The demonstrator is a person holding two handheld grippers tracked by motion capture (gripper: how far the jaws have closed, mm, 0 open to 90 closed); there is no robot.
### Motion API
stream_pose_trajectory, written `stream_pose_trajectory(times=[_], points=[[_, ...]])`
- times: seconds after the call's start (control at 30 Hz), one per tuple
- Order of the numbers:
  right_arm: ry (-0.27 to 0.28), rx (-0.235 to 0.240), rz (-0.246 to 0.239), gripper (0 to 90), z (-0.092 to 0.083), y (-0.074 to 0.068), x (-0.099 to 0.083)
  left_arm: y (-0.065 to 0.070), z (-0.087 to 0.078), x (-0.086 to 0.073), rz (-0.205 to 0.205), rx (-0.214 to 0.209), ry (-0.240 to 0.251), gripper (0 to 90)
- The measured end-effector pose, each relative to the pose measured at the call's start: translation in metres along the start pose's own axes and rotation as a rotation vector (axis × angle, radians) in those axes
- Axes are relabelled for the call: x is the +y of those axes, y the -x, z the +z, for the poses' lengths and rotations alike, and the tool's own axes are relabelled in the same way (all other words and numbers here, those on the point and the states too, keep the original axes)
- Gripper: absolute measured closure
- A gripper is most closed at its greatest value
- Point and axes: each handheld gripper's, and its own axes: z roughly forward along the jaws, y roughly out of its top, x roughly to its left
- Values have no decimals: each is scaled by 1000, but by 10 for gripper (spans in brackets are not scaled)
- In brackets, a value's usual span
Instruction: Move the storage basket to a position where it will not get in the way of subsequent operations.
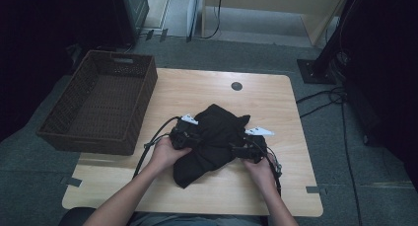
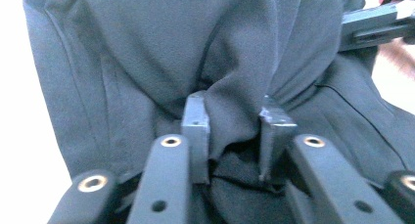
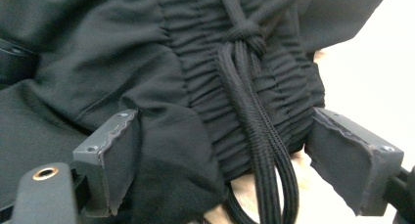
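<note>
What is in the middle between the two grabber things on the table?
The black garment lies bunched between the left gripper and right gripper, seen from the high view.

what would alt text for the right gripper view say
A hand-held gripper stands with its two dark jaws wide open around the gathered elastic waistband of a black garment. A knotted black drawstring hangs down between the jaws, over a pale table.

— Where did the high view sit?
— Above the table's point(image 1: 276, 95) near edge, facing forward and down. Both gripper views looked close-up along their jaws — sharing the black garment point(image 1: 212, 142) point(image 2: 147, 53) point(image 3: 122, 48).
</note>
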Motion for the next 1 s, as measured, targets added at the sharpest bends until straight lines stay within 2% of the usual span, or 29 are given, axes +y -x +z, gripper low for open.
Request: stream_pose_trajectory(times=[0.07,0.2,0.3,0.43,0.47,0.63,0.7,0.77,0.83,0.93,1.0], points=[[-1,4,7,187,6,0,-1,0,-1,-4,-2,1,13,735],[22,24,-20,347,11,-1,2,-3,-9,-7,-34,-14,8,764],[-3,49,-41,430,12,-4,9,-4,-16,-9,-67,-32,17,773],[-25,67,-59,506,12,-10,16,0,-24,-10,-46,-12,31,813],[-36,73,-58,517,11,-11,19,2,-28,-10,-52,-11,41,827],[-16,125,-44,605,-5,-10,35,5,-42,-6,-62,-35,54,850],[-3,127,-68,648,-15,-10,44,7,-50,-2,-72,-59,83,854],[2,126,-91,674,-25,-11,55,10,-57,2,-71,-65,106,854],[8,128,-109,686,-35,-11,68,13,-65,7,-55,-66,127,855],[14,123,-139,691,-51,-12,91,16,-79,19,-63,-92,168,876],[18,111,-167,701,-61,-14,108,18,-90,28,-42,-86,198,878]])
